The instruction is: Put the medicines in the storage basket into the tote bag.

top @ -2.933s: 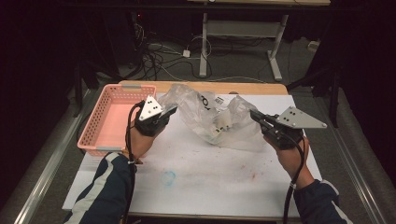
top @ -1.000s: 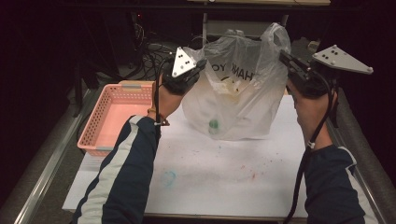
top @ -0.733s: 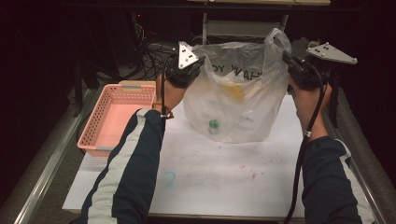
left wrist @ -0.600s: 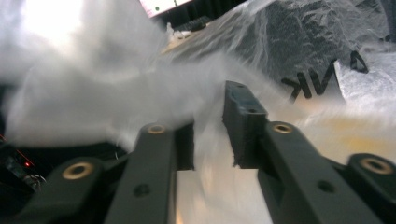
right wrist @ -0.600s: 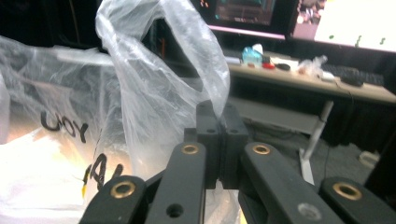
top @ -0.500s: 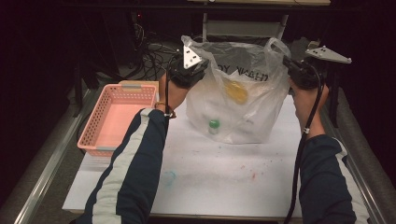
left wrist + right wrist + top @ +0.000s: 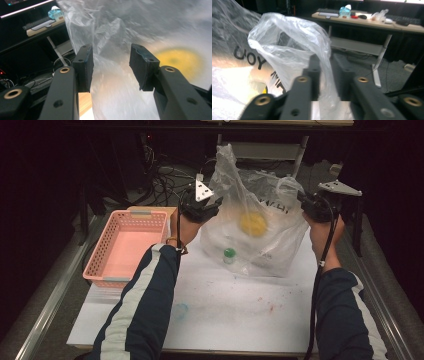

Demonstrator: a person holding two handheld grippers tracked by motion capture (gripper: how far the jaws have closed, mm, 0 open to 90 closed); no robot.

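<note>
A clear plastic bag (image 7: 260,235) with dark lettering stands on the white table (image 7: 235,310). Through its film show a yellow round thing (image 7: 253,223) and a green-capped bottle (image 7: 229,254). My left gripper (image 7: 214,206) is at the bag's left side; in the left gripper view its jaws (image 7: 111,67) have just been opening and stand apart, with the bag's film (image 7: 117,37) loose beyond them. My right gripper (image 7: 305,204) is at the bag's right handle (image 7: 287,37). Its jaws (image 7: 325,72) have just been opening; the handle's strand hangs between them without being pinched.
A pink plastic basket (image 7: 127,245) sits on the table's left part, close to my left forearm. Behind the table are cables on the floor and a desk frame (image 7: 300,150). Metal rails run along both table sides.
Both hands have come down and the bag has sunk onto the table. The left jaws have let go of the left handle, which now sticks up free; the right jaws have loosened.
</note>
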